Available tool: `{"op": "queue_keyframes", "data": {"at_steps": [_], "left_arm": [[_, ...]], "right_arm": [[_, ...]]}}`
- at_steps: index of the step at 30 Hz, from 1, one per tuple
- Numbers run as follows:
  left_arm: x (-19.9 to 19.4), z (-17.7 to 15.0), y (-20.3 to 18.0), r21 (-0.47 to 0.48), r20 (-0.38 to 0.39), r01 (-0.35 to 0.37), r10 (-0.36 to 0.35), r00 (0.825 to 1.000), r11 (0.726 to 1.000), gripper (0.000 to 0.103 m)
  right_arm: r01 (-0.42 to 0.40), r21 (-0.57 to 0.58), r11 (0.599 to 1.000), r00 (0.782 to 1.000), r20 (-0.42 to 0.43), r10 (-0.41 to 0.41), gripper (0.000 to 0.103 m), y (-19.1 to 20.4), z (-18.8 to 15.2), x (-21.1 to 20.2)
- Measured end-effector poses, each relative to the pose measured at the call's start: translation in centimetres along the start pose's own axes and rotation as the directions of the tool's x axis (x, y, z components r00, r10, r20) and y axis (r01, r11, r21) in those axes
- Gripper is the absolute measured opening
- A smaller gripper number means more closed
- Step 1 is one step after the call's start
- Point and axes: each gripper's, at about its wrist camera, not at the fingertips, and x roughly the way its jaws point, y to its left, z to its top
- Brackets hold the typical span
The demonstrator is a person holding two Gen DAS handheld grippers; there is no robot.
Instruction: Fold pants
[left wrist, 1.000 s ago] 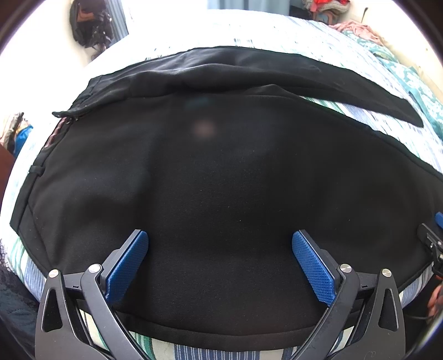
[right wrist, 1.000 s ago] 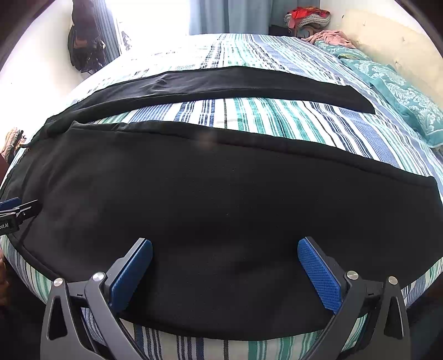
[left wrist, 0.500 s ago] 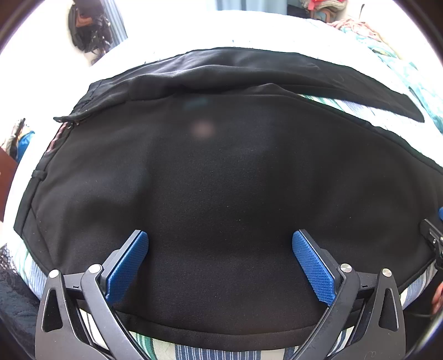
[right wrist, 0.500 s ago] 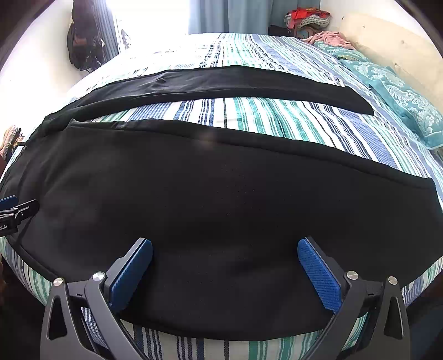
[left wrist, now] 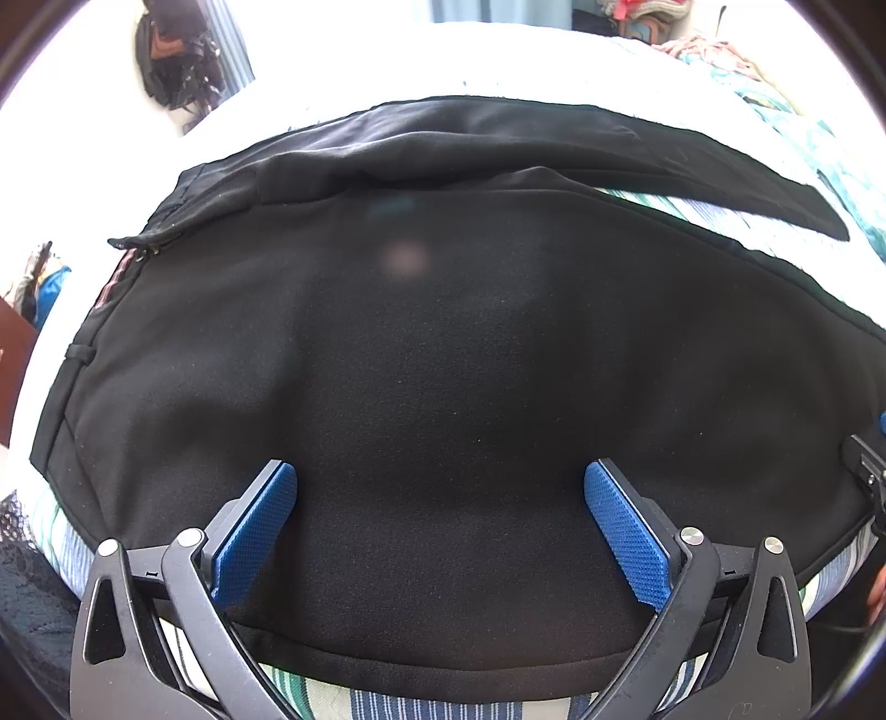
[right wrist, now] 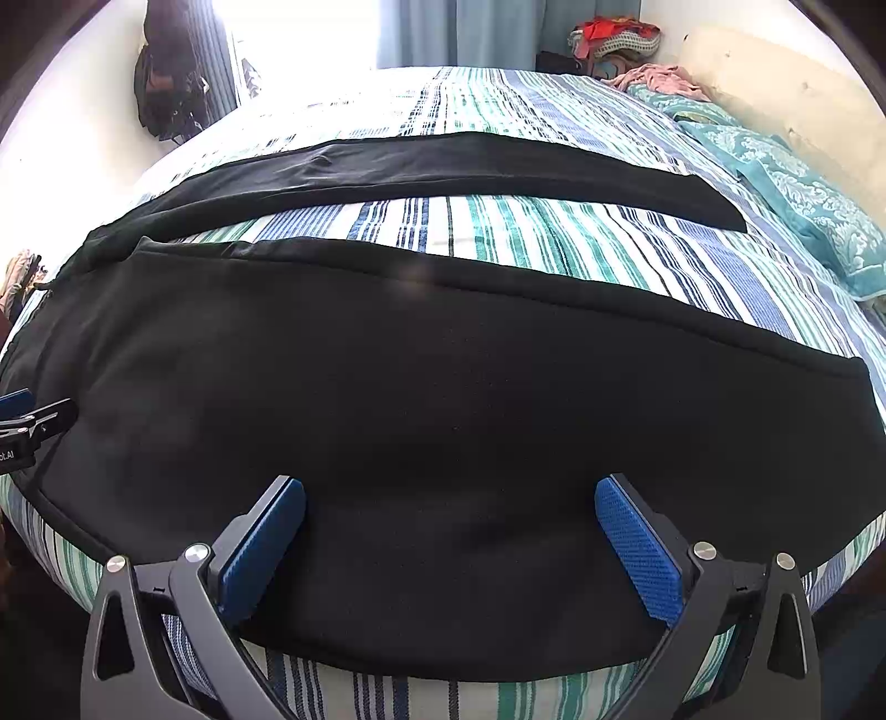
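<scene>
Change is slight: both claws, left (left wrist: pixel 440 531) and right (right wrist: pixel 449 540), stay spread open over flat black fabric pants (right wrist: pixel 443 421) on the striped bed (right wrist: pixel 554 243), so folding has not begun.

Plain black fabric pants (right wrist: pixel 443 399): uniform black, no print; a short reddish-pink strip shows at the opened waist edge in the left wrist view.
Striped bed sheet (right wrist: pixel 554 243): white ground with teal, green, navy and mid-blue stripes.
Turquoise patterned pillowcase (right wrist: pixel 803 199): turquoise with a pale damask-like motif.
Left tool (left wrist: pixel 437 531): black frame, textured blue pads, silver pivot screws.
Right tool (right wrist: pixel 448 545): same black frame, blue dimpled pads.
Pale blue curtain (right wrist: pixel 432 33).
Red and grey-green clothes pile (right wrist: pixel 614 36).
</scene>
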Motion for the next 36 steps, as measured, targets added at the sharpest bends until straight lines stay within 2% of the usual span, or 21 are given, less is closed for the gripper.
{"op": "queue_keyframes", "data": {"at_steps": [21,29,32,34,36], "left_arm": [[-0.1,0.0,-0.1,0.001,0.002,-0.003,0.003,1.000,1.000,0.102],[-0.2,0.0,0.0,0.008,0.010,-0.001,0.001,1.000,1.000,0.103],[-0.2,0.1,0.1,0.012,0.006,0.003,-0.003,1.000,1.000,0.103],[-0.2,0.1,0.1,0.014,0.005,0.001,-0.001,1.000,1.000,0.103],[-0.2,0.1,0.0,0.013,0.002,-0.001,0.001,1.000,1.000,0.103]], "right_arm": [[0.002,0.001,1.000,1.000,0.001,-0.002,0.103,0.1,0.0,0.0],[0.027,0.008,1.000,0.999,-0.025,-0.026,0.103,-0.4,0.9,-0.7],[0.083,0.069,0.994,0.996,-0.021,-0.082,0.103,-3.0,1.3,-1.0],[0.090,0.162,0.983,0.995,-0.053,-0.083,0.103,-6.8,1.7,-0.5],[0.113,0.278,0.954,0.992,-0.078,-0.095,0.103,-11.9,1.7,-0.2]]}}
